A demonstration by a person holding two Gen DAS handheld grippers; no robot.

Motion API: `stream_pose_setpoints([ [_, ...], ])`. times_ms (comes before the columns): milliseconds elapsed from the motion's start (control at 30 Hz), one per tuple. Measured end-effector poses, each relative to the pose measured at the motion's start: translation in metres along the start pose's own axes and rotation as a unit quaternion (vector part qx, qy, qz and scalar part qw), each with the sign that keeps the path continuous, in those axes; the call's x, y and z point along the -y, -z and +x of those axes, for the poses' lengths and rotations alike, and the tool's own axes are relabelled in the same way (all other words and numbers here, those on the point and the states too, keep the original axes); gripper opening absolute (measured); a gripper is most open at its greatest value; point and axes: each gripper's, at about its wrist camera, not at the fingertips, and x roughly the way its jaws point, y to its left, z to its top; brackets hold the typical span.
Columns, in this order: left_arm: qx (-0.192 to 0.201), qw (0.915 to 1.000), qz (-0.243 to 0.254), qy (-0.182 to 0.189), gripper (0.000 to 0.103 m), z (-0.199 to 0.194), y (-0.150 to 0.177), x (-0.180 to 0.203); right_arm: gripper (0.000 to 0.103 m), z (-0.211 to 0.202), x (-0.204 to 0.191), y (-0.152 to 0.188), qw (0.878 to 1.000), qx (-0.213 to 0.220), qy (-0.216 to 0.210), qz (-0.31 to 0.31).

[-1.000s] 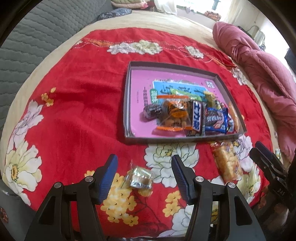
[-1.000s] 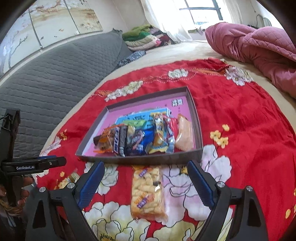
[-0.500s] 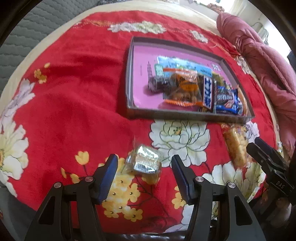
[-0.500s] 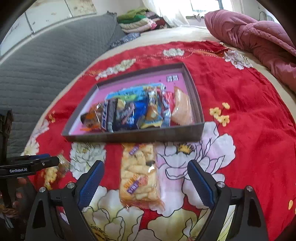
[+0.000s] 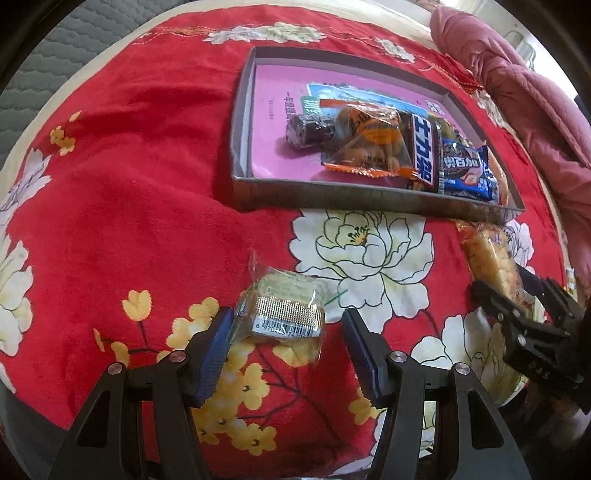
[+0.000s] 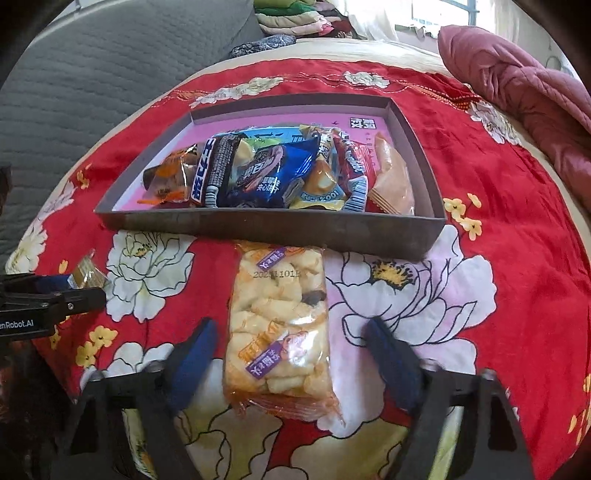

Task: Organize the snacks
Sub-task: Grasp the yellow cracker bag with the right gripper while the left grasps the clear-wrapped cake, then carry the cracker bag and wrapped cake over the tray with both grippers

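A shallow grey box with a pink floor (image 5: 242, 136) (image 6: 258, 229) lies on the red flowered blanket and holds several snack packs. My left gripper (image 5: 286, 332) is open, its jaws on either side of a small clear-wrapped pastry (image 5: 286, 312) lying on the blanket. My right gripper (image 6: 288, 343) is open, its jaws on either side of a long pack of puffed snacks (image 6: 279, 325) lying just in front of the box. The puffed pack (image 5: 487, 254) and the right gripper (image 5: 517, 306) also show in the left wrist view. The left gripper (image 6: 51, 295) shows in the right wrist view.
A pink quilted duvet (image 6: 517, 85) lies at the right of the blanket. A grey quilted headboard (image 6: 92, 74) stands at the left, with folded clothes (image 6: 295, 18) behind.
Both grippers have moved forward and down. The pastry now sits between the left jaws and the puffed pack between the right jaws. Both stay open.
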Motion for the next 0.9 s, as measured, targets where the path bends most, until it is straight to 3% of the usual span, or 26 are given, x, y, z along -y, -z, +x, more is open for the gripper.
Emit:
stream_pose_setpoints([
  [133, 0.007, 0.9999, 0.01, 0.003, 0.059, 0.0, 0.0, 0.006, 0.046, -0.001, 0.002, 0.0, 1.0, 0.001, -0.019, 0.002],
  [167, 0.009, 0.9999, 0.012, 0.005, 0.048, 0.0, 0.0, 0.007, 0.046, -0.002, 0.001, 0.0, 1.0, 0.001, -0.022, 0.0],
  [267, 0.017, 0.9996, 0.015, 0.014, 0.042, 0.0, 0.0, 0.011, 0.046, -0.004, -0.002, 0.0, 1.0, 0.001, -0.021, -0.009],
  [533, 0.035, 0.9985, 0.016, 0.039, 0.041, -0.015, 0.0, 0.013, 0.046, -0.024, 0.006, -0.001, 0.998, 0.02, -0.065, 0.016],
  [900, 0.097, 0.9943, 0.014, 0.042, 0.041, -0.059, -0.027, 0.015, 0.046, -0.064, 0.019, -0.02, 0.985, 0.132, -0.095, 0.047],
])
